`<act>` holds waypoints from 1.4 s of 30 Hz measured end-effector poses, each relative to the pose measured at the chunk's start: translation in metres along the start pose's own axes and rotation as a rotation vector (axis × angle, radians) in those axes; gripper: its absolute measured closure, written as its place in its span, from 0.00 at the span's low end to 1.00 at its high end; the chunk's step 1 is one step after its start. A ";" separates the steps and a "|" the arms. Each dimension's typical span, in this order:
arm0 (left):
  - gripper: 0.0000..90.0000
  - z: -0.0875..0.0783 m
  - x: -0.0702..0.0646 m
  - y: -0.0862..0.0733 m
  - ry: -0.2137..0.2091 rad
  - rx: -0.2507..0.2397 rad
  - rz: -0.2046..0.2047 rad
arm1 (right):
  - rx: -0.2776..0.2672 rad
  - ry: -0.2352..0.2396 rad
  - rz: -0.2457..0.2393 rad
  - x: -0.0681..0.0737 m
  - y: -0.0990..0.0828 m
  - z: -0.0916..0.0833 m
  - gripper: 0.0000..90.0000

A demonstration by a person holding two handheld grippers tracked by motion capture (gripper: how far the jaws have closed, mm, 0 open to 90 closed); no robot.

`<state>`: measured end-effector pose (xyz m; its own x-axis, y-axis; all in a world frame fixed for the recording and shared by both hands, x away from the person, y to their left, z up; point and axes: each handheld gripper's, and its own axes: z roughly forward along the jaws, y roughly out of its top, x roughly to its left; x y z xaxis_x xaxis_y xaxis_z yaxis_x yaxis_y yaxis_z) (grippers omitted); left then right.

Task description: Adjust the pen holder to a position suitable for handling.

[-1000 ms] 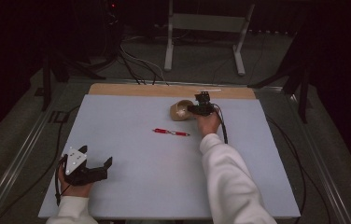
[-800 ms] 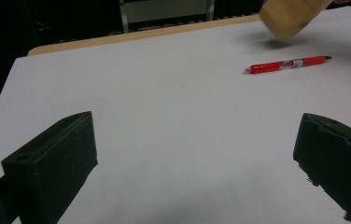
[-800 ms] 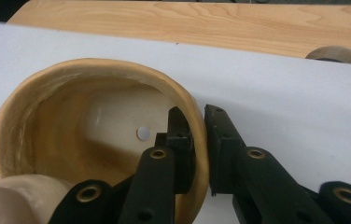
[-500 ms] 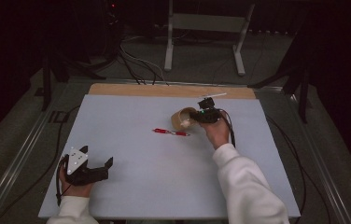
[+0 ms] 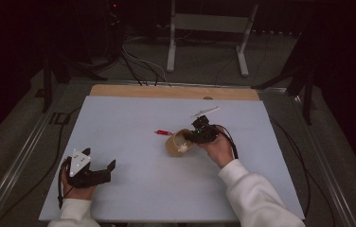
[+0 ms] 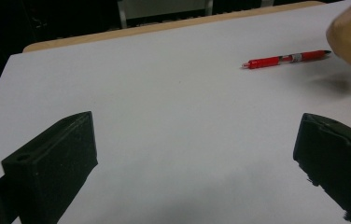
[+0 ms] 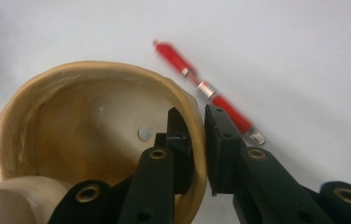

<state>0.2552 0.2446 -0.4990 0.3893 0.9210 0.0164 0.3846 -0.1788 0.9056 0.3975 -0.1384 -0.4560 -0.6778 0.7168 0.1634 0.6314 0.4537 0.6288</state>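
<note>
The left tongs [image 5: 104, 169] rest low at the near left in the person's left hand [image 5: 76, 189] with jaws spread wide, while the right tongs [image 5: 189, 137], jaws pinched nearly together, are held raised mid-surface.

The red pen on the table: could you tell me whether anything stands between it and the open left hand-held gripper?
Nothing visible does. In the left gripper view, bare white table stretches from the left hand-held gripper to the red pen. The tan cup hangs beside it, pinched by the right hand-held gripper.
</note>
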 end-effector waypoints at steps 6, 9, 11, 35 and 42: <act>0.00 0.001 -0.001 0.000 -0.003 0.006 0.003 | 0.050 0.011 -0.010 0.005 -0.007 0.009 0.91; 0.00 0.002 -0.001 0.000 -0.005 0.004 0.002 | 0.066 0.015 -0.009 0.006 -0.008 0.012 0.91; 0.00 0.002 -0.001 -0.001 -0.005 0.005 0.002 | 0.075 0.019 -0.014 0.006 -0.009 0.015 0.91; 0.00 0.003 -0.001 -0.001 -0.002 0.016 0.005 | 0.076 0.086 0.015 0.006 -0.005 0.029 0.67; 0.00 0.003 -0.001 -0.002 -0.002 0.018 0.004 | 0.071 0.057 0.005 0.009 -0.002 0.032 0.38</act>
<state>0.2571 0.2428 -0.5019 0.3920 0.9198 0.0190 0.3984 -0.1884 0.8977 0.4019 -0.1154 -0.4805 -0.6937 0.6889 0.2105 0.6586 0.4883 0.5725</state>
